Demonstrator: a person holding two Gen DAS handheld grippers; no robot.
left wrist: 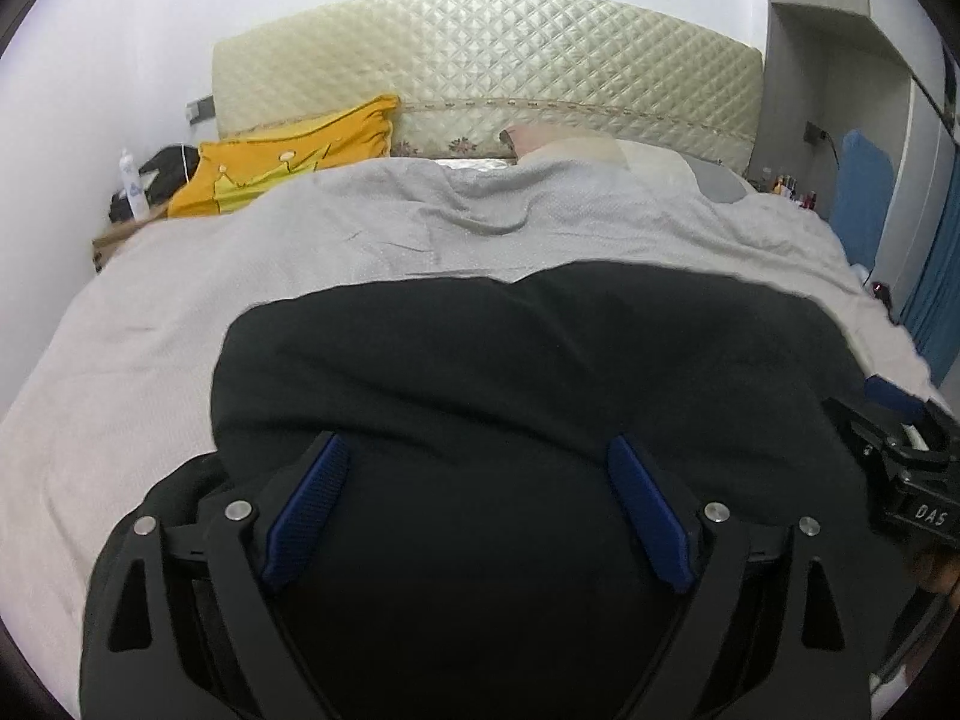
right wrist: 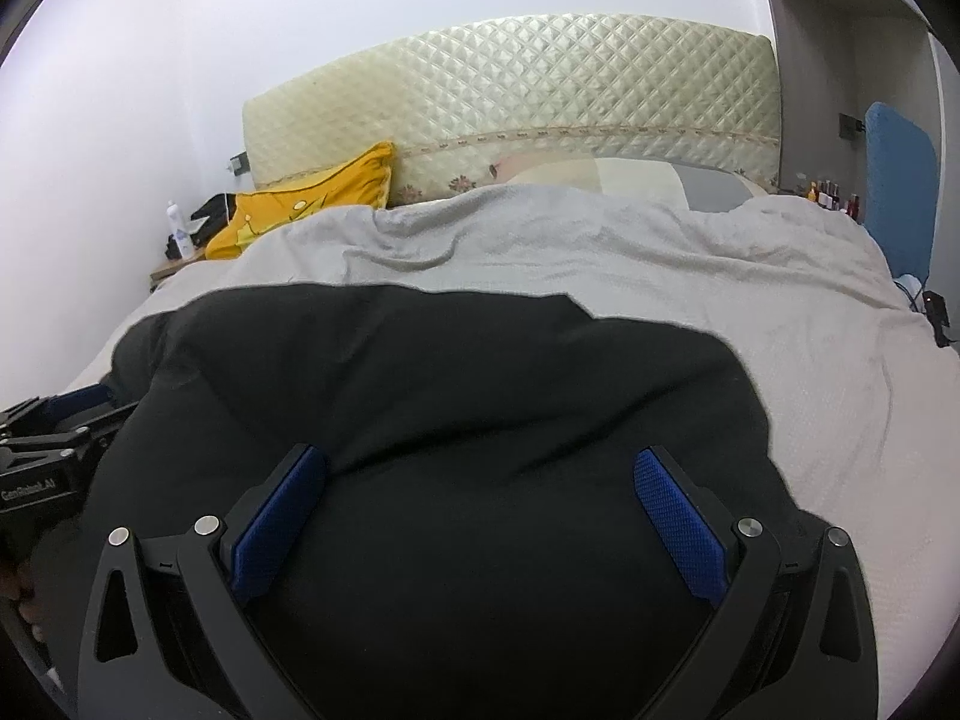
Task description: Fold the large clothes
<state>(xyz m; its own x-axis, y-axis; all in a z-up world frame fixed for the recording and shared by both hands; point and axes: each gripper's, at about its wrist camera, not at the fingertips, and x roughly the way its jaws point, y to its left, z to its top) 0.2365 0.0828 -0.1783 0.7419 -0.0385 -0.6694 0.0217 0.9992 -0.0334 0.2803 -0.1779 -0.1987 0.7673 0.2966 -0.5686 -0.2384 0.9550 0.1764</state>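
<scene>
Centrally, a black garment (left wrist: 510, 360) lies spread on the grey bedspread (left wrist: 150, 330) of the bed. Both the left gripper (left wrist: 477, 456) and right gripper (right wrist: 480, 468) hover over it with jaws wide apart, gripping nothing. At eleven o'clock sits a yellow pillow (left wrist: 288, 162); at twelve o'clock, the quilted headboard (left wrist: 480, 60).

both the left gripper (left wrist: 477, 483) and right gripper (right wrist: 480, 495) hover side by side, jaws spread wide.
</scene>
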